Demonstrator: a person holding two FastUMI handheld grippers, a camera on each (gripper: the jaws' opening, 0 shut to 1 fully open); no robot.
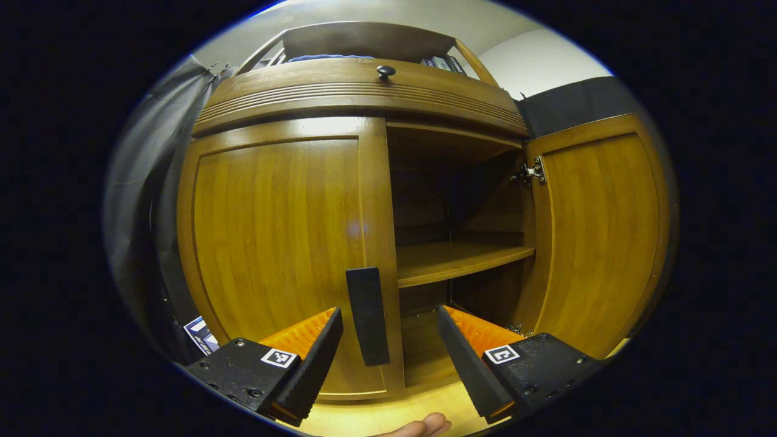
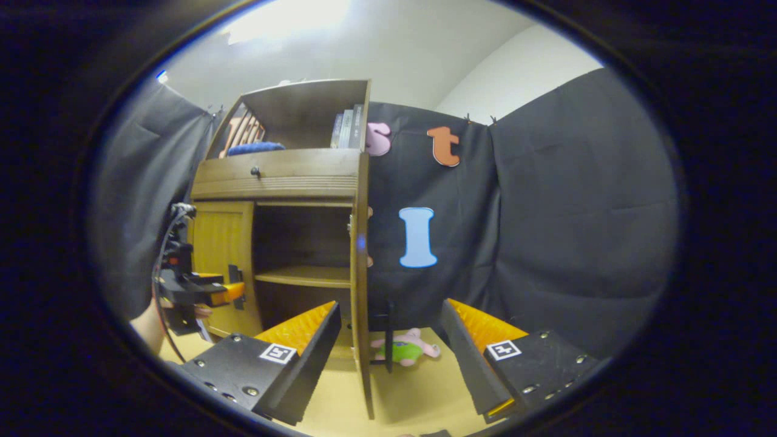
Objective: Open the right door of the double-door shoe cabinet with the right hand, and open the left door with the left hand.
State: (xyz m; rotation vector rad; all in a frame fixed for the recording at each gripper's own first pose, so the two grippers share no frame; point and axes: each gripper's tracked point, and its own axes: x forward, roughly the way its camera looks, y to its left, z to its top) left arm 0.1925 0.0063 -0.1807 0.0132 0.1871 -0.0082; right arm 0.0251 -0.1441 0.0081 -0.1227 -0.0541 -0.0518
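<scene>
no readable text, square black-and-white coded tags on the left tool [image 1: 388,358] and right tool [image 2: 388,358] fingers

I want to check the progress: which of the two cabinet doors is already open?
The right door, swung out on its hinge, baring the shelf. The left door is closed.

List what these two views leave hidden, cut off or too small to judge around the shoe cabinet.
- Left gripper view: the space behind the closed left door is hidden by the door.
- Left gripper view: the compartment under the shelf is in shadow, partly covered by the left claw.
- Right gripper view: the right door shows edge-on; its face is unreadable.
- Right gripper view: the books on top are too small to identify.
</scene>
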